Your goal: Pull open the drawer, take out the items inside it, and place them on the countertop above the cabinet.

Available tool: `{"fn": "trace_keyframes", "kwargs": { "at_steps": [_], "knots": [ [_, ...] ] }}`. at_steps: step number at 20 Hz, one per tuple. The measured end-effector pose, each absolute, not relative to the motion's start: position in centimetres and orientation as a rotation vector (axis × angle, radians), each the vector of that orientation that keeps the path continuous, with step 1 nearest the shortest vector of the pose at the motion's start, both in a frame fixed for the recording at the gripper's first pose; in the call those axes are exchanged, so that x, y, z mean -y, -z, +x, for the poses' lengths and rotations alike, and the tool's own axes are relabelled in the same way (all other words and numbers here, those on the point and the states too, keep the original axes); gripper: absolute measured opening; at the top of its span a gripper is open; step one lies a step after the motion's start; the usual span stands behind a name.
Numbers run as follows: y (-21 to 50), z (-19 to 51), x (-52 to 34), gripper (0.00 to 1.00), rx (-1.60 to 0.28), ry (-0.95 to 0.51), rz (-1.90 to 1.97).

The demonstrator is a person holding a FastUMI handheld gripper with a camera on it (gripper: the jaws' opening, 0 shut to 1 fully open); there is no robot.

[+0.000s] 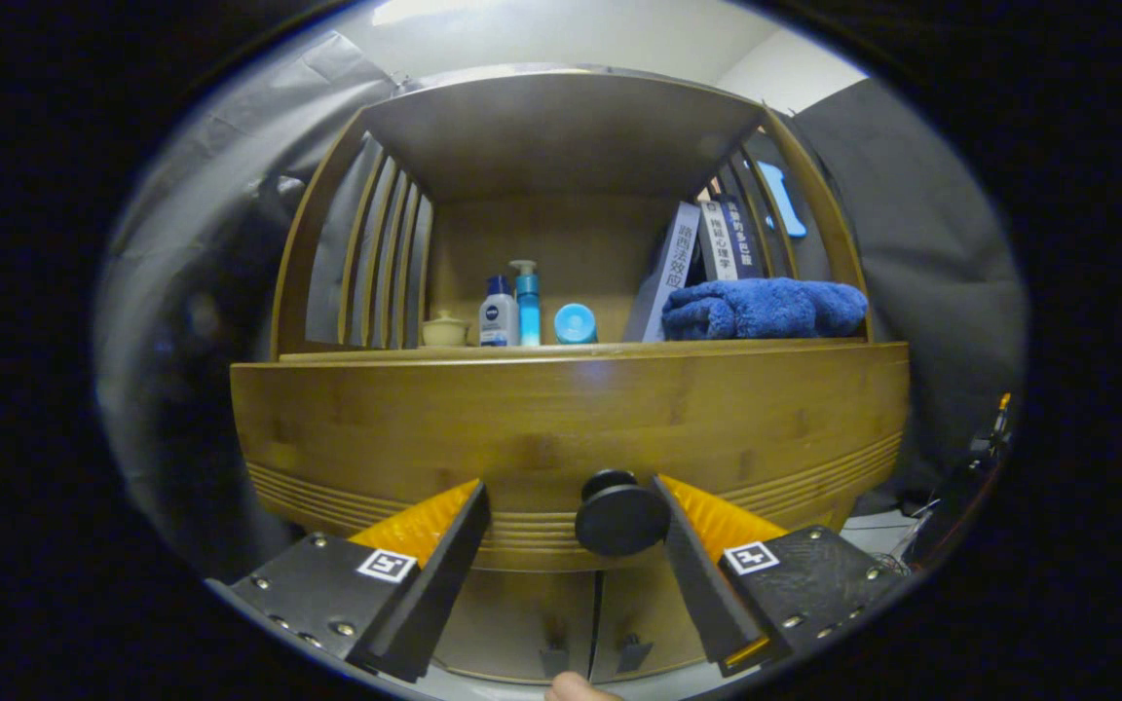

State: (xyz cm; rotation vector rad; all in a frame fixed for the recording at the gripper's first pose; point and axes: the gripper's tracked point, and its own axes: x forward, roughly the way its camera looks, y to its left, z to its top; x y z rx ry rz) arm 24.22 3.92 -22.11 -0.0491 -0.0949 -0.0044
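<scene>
Two fingers of the gripper point(571, 531) are being held spread wide apart in front of a wooden cabinet point(571, 409), with nothing clamped between them. The drawer point(483, 419) is being shown closed, its broad wooden front lying flush across the cabinet. The dark round knob point(619, 516) of the drawer is being framed between the fingers, much nearer the right-hand finger point(692, 565) and seemingly just touching its inner face, while a clear gap is being left to the left-hand finger point(444, 555). The countertop point(561, 349) above the drawer is being occupied by several objects: a small pale lidded cup point(445, 330), a white bottle point(498, 313), a blue pump bottle point(527, 304), a round blue jar point(576, 324), leaning books point(702, 248) and a folded blue towel point(766, 308). Slatted side panels point(381, 258) are being seen flanking this shelf space. Two lower cabinet doors point(561, 623) are being shown shut beneath the drawer. A fingertip point(576, 691) of the person is being glimpsed below the gripper.
</scene>
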Motion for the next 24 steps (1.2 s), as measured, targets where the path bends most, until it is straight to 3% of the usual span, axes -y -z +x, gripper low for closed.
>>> {"fn": "trace_keyframes", "kwargs": {
  "at_steps": [13,19,24],
  "knots": [
    [22.8,27.0,-3.9,0.99,0.013,0.018,-0.023],
    [27.4,25.1,-2.6,1.0,-0.25,0.037,-0.097],
    [22.1,22.1,-2.6,0.99,-0.182,0.018,-0.07]
  ]
}}
